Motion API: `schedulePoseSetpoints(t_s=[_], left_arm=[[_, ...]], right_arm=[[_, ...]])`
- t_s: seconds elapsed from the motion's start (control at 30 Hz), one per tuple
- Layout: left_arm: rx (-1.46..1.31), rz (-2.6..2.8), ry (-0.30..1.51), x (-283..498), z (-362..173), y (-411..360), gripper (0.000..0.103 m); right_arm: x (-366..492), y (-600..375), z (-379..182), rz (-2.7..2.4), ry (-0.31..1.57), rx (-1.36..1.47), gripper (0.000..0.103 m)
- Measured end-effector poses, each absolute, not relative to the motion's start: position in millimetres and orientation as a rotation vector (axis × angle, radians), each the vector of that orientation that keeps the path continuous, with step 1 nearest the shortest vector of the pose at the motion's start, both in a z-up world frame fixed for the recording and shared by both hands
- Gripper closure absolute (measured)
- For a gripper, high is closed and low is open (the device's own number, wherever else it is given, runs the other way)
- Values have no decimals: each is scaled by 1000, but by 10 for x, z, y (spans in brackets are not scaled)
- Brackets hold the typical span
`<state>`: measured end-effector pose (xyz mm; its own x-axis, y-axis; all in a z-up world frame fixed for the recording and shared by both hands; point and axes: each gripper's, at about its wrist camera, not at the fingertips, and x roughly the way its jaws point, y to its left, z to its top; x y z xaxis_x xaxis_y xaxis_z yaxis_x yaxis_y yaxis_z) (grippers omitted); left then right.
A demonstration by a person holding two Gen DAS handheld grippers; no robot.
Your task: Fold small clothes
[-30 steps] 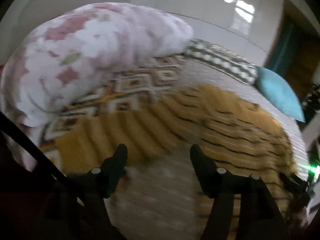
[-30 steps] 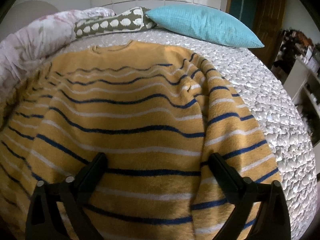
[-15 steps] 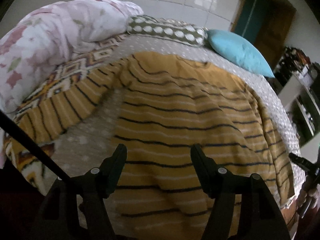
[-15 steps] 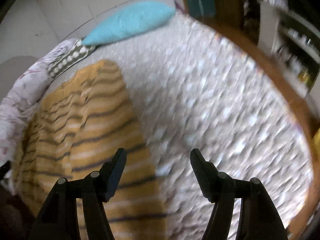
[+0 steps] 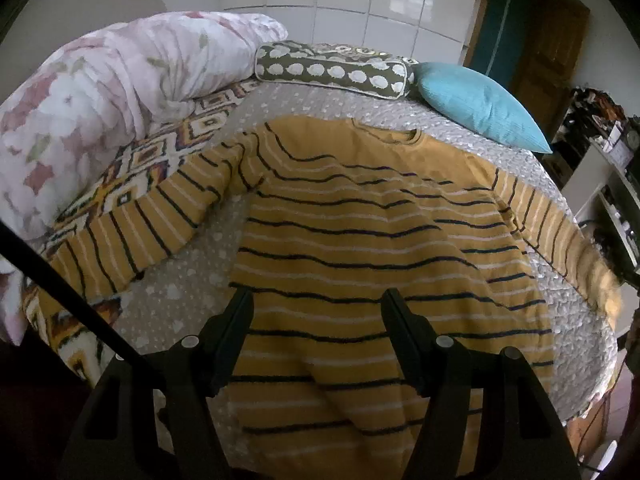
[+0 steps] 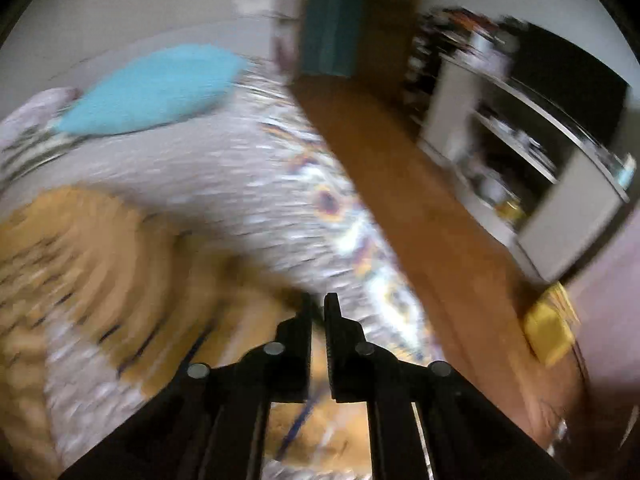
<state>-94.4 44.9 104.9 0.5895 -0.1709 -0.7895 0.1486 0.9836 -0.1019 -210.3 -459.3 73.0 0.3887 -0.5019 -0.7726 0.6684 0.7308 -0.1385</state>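
While spread flat on the bed (image 5: 532, 184), one mustard sweater (image 5: 360, 240) with dark and white stripes, neck toward the pillows, two sleeves out to either side. Left tool (image 5: 316, 320) spread wide above the sweater's lower body, nothing between its fingers. Right tool (image 6: 318, 312) pressed nearly together at the far sleeve end, seemingly pinching yellow fabric there, though too blurred to be sure. Beyond the collar, two pillows: one olive bolster with white spots (image 5: 332, 68), one turquoise cushion (image 5: 480, 104). On the left, one bunched floral duvet (image 5: 100, 92) over one diamond-patterned blanket (image 5: 160, 160). At right, one white shelf unit (image 6: 520, 168).
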Motion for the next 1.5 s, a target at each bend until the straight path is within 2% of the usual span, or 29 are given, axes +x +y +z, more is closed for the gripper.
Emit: schedulePoseSetpoints(t_s=[0.07,0.13,0.17,0.2,0.27,0.4,0.5,0.63,0.67,0.73,0.77,0.93,1.1,1.27,1.5], left_arm=[[-18,-187,919,-966,1037,459,38],[5,-178,916,-968,1000,463,38],[10,-174,916,-957,975,467,38],[8,-170,922,-942,946,479,38],[-18,-174,940,-904,887,514,38],[-51,-192,969,-872,787,529,38],[-37,-193,961,-908,780,514,38],[-42,-175,937,-964,824,586,38],[-48,-167,933,-975,835,622,38],[-63,-147,924,-990,869,745,38],[-70,-137,919,-995,888,800,38],[-99,-53,880,-1003,938,1216,38],[-153,12,877,-1030,842,1590,38],[-207,24,881,-1066,727,1840,38],[-268,53,871,-1127,624,2176,38]], right_arm=[[-2150,-4750,735,-777,898,286,93],[-2321,-4776,789,-710,823,426,76],[-2476,-4768,797,-664,780,503,65],[-2614,-4718,785,-618,743,575,58],[-2872,-4637,649,-539,698,725,55],[-3176,-4548,232,-537,689,925,55],[-3185,-4571,50,-565,682,988,55],[-2994,-4758,107,-644,608,967,50],[-2922,-4824,128,-668,597,949,51],[-2807,-4959,145,-676,603,941,91],[-2807,-5020,184,-681,606,947,98],[-2747,-5159,597,-739,544,898,98],[-2151,-4662,1174,-691,587,633,98],[-1191,-3570,1428,-452,650,414,98],[85,-1603,1167,-70,773,186,98]])
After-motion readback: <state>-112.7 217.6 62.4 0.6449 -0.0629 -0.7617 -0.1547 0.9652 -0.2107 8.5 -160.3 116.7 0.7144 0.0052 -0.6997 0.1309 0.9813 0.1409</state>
